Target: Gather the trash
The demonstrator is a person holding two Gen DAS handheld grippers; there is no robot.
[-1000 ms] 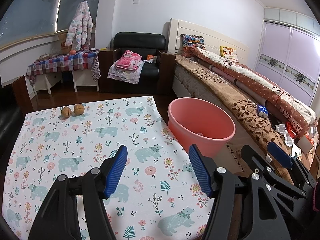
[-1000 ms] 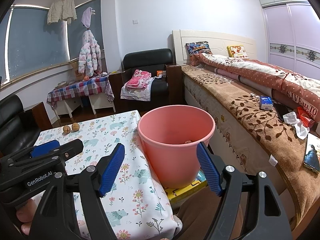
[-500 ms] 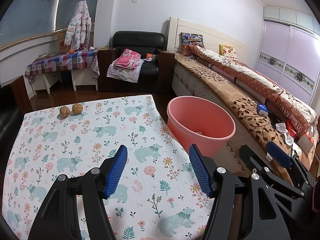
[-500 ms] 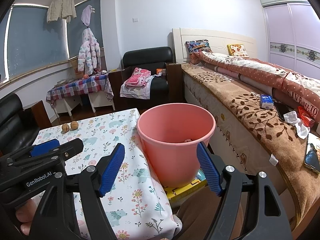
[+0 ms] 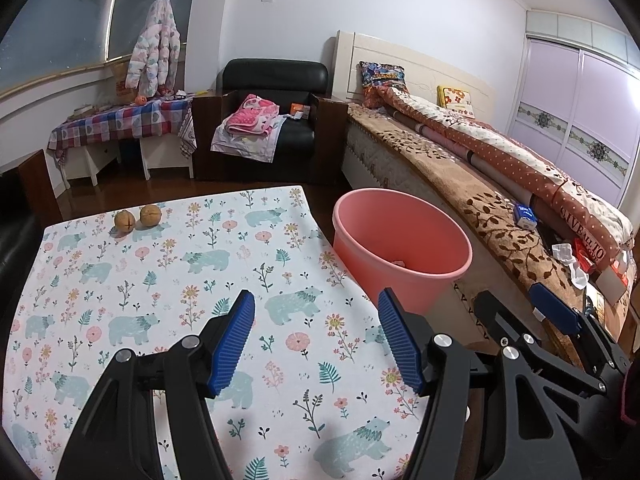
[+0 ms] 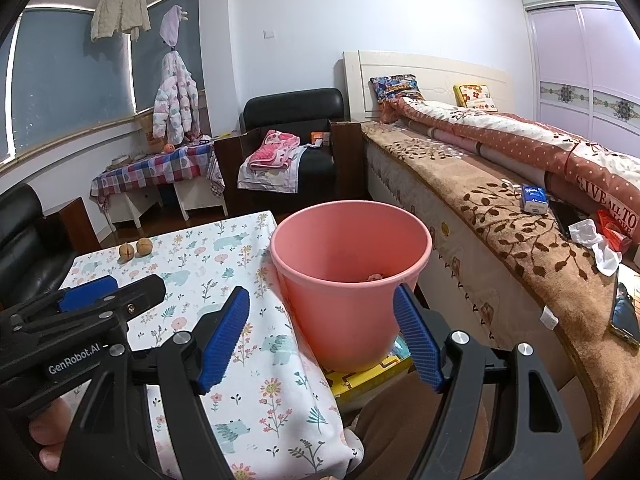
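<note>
A pink bucket (image 5: 400,244) (image 6: 348,276) stands between the table and the bed, with a small scrap lying at its bottom. Two round brown peel pieces (image 5: 138,217) (image 6: 135,249) lie side by side near the far left corner of the bear-and-flower tablecloth (image 5: 160,280). My left gripper (image 5: 318,340) hovers open above the near part of the table, with nothing between its blue pads. My right gripper (image 6: 322,334) is open too, held low in front of the bucket, whose lower wall shows between its pads. Crumpled white tissue (image 6: 598,242) lies on the bed's brown blanket.
A bed (image 6: 500,200) with a brown blanket runs along the right, carrying a blue tissue pack (image 6: 534,199), a phone (image 6: 626,316) and red wrappers. A black armchair (image 5: 272,120) with clothes and a checked side table (image 5: 120,124) stand beyond. A yellow box (image 6: 372,372) lies under the bucket.
Both views have shifted only slightly; the bucket sits a little differently in frame. Both grippers keep the same opening, and nothing was picked up or released.
</note>
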